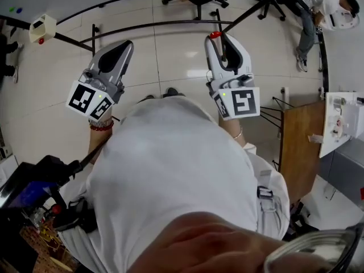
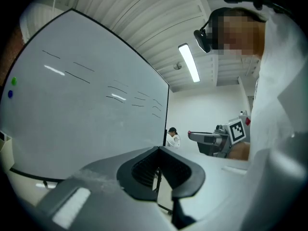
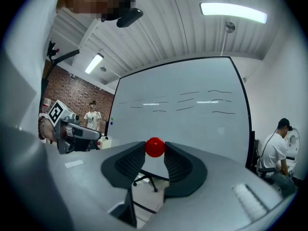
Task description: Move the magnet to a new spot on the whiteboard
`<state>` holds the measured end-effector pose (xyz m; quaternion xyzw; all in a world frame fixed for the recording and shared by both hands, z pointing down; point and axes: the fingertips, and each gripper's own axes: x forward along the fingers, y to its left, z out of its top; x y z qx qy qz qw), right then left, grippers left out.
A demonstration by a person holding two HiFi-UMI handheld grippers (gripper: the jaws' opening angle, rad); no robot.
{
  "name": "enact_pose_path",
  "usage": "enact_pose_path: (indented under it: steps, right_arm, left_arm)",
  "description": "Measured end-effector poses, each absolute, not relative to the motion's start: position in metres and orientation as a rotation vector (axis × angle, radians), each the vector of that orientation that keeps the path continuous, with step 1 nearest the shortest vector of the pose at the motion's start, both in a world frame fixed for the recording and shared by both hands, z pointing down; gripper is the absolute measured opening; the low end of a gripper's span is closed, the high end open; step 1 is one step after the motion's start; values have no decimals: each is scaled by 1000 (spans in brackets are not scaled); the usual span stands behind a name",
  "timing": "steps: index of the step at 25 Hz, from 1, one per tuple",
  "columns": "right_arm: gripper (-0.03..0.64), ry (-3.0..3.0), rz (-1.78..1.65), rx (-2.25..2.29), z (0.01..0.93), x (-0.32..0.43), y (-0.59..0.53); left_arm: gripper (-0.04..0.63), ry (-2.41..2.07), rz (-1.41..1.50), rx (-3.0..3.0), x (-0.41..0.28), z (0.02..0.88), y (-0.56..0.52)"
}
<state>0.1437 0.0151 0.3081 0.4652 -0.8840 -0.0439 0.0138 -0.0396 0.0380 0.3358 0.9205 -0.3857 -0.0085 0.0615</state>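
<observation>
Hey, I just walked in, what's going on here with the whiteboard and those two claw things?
A person holds a claw in each hand in front of a whiteboard. The right claw is clamped on a small red magnet, held in the air away from the board. The left claw is shut with nothing in it. A green magnet and a blue magnet sit near the board's left edge. The red magnet is in hand but not yet placed.
</observation>
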Motion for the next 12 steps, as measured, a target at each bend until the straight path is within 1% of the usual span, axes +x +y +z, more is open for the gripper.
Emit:
enact_pose_path:
  steps: [5,9,12]
  right_arm:
    - [124,-2762,-90,1493,309,147,13]
    - [124,-2808,-144,1440,296,132,17]
    - [124,-2803,-124,1434,299,133,19]
  left_arm:
    - [3,-1145,9,2779,-36,342,40]
    - [3,-1166,-4,2739,-44,349,43]
    - [3,-1170,6,2757,-43,346,42]
